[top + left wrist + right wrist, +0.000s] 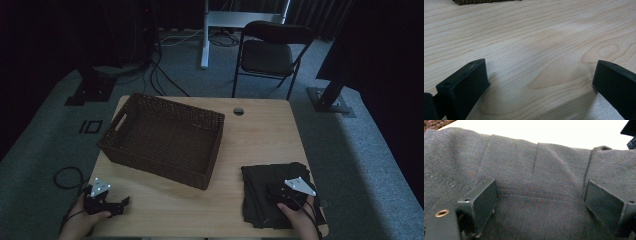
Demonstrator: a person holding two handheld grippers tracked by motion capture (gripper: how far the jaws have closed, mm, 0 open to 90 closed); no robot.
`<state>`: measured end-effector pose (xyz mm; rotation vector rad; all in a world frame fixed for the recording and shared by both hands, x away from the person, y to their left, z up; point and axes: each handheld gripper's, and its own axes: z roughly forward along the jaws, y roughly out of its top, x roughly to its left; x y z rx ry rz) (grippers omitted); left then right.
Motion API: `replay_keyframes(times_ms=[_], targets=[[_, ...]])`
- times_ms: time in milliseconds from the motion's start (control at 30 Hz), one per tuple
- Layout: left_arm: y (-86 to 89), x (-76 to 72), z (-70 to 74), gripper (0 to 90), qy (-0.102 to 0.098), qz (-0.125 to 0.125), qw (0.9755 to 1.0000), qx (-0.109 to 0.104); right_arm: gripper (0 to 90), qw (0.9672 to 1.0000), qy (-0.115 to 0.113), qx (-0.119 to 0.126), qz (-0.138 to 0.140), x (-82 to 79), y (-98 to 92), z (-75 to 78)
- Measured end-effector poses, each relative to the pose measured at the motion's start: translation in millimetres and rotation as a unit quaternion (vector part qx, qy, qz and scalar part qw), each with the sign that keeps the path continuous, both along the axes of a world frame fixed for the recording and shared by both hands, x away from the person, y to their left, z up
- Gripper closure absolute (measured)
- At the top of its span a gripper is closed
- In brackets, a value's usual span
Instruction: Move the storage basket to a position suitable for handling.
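Where the work in hand appears to be the stowing of a garment, the entries run as follows.

Item one: dark folded garment point(270, 192), grey twill with stitched seams in the right gripper view point(529, 177). It lies flat on the counter point(260, 135) at about five o'clock, near the front edge, well apart from the basket. Judged laid within easy reach of the right hand for pick-up.

Item two: right hand-held gripper point(282, 192), resting over the garment. Its jaws stand wide apart in the right gripper view point(540, 202), straddling a fold of cloth; the pads are down at the fabric but clamp nothing. Judged poised to pinch a fold.

Item three: wicker basket point(165, 137), brown, rectangular, empty, at ten o'clock of the counter's middle. Judged the receptacle.

Item four: left hand-held gripper point(117, 202), at seven o'clock by the front left corner. Jaws wide apart over bare wood point(540, 82), holding nothing. Judged parked clear.
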<state>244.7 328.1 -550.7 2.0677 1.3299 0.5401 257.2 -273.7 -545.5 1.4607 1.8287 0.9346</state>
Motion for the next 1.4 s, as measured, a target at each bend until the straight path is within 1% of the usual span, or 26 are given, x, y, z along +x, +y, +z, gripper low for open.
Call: replay_keyframes(times_ms=[133, 167, 200, 233, 267, 300, 333, 367, 400, 500, 533, 633, 800, 1000, 1133, 1200, 1267, 1400], targets=[[1.5, -0.5, 0.1, 0.3, -0.001, -0.007, 1.0, 0.0, 10.7, 1.0, 0.0, 0.001, 0.001, 0.0, -0.8, 0.4], [2.8, -0.4, 0.3, 1.4, -0.003, -0.003, 1.0, -0.002, 10.7, 1.0, 0.001, 0.002, 0.001, 0.2, -0.9, 0.8], [5.6, 0.2, 1.0, 3.7, -0.009, 0.008, 0.9999, -0.003, 10.7, 1.0, 0.002, 0.004, 0.002, 0.3, -0.9, 1.5], [7.5, 0.9, 1.3, 7.7, -0.01, 0.014, 0.9998, -0.002, 10.7, 1.0, 0.002, 0.007, 0.003, 0.5, -1.5, 2.3], [9.5, 1.7, 1.5, 7.9, -0.013, 0.019, 0.9997, 0.0, 10.7, 1.0, 0.001, 0.007, 0.002, -0.1, -1.3, 3.5], [12.9, 2.9, 1.6, 7.9, -0.015, 0.025, 0.9996, 0.003, 10.7, 1.0, -0.002, 0.007, 0.001, -0.7, -0.8, 4.6], [14.9, 3.6, 2.2, 8.1, -0.013, 0.027, 0.9996, 0.004, 10.7, 1.0, -0.004, 0.004, 0.002, -1.8, 0.9, 6.6], [18.0, 5.5, 4.1, 9.0, -0.014, 0.03, 0.9994, -0.003, 10.7, 1.0, -0.004, 0.004, 0.005, -2.3, 1.9, 8.0], [19.3, 6.6, 5.6, 11.7, -0.017, 0.032, 0.9993, -0.004, 10.6, 0.9998, -0.011, 0.013, 0.007, -2.4, 2.9, 11.7], [22.7, 11.3, 10.4, 11.7, -0.026, 0.032, 0.9992, -0.003, 10.7, 0.9997, -0.019, 0.016, 0.004, -0.9, 4.4, 16.0], [23.4, 13.0, 11.8, 11.7, -0.026, 0.034, 0.999, -0.006, 10.7, 0.9996, -0.021, 0.018, 0.005, -0.3, 5.4, 17.0], [26.5, 17.5, 16.8, 11.8, -0.027, 0.034, 0.999, -0.004, 10.7, 0.9993, -0.026, 0.023, 0.01, 1.1, 9.9, 21.0], [32.6, 25.0, 25.3, 12.6, -0.037, 0.04, 0.9984, -0.013, 10.7, 0.9986, -0.04, 0.03, 0.02, 4.5, 20.1, 29.9], [41.8, 33.9, 43.1, 12.6, -0.068, 0.053, 0.9959, -0.027, 10.7, 0.9969, -0.052, 0.042, 0.042, 8.2, 36.3, 41.2], [47.2, 40.8, 56.4, 12.6, -0.082, 0.047, 0.9948, -0.037, 10.7, 0.9959, -0.056, 0.046, 0.055, 11.2, 47.9, 46.4], [50.0, 44.0, 62.9, 12.6, -0.088, 0.05, 0.9942, -0.035, 10.7, 0.9951, -0.059, 0.05, 0.062, 12.5, 53.3, 48.7], [53.1, 46.4, 69.6, 12.6, -0.095, 0.052, 0.9934, -0.038, 10.7, 0.9942, -0.06, 0.058, 0.067, 13.6, 58.5, 50.9], [59.0, 50.3, 83.0, 12.6, -0.113, 0.051, 0.9912, -0.046, 10.7, 0.9931, -0.063, 0.061, 0.077, 15.9, 67.5, 54.7]])
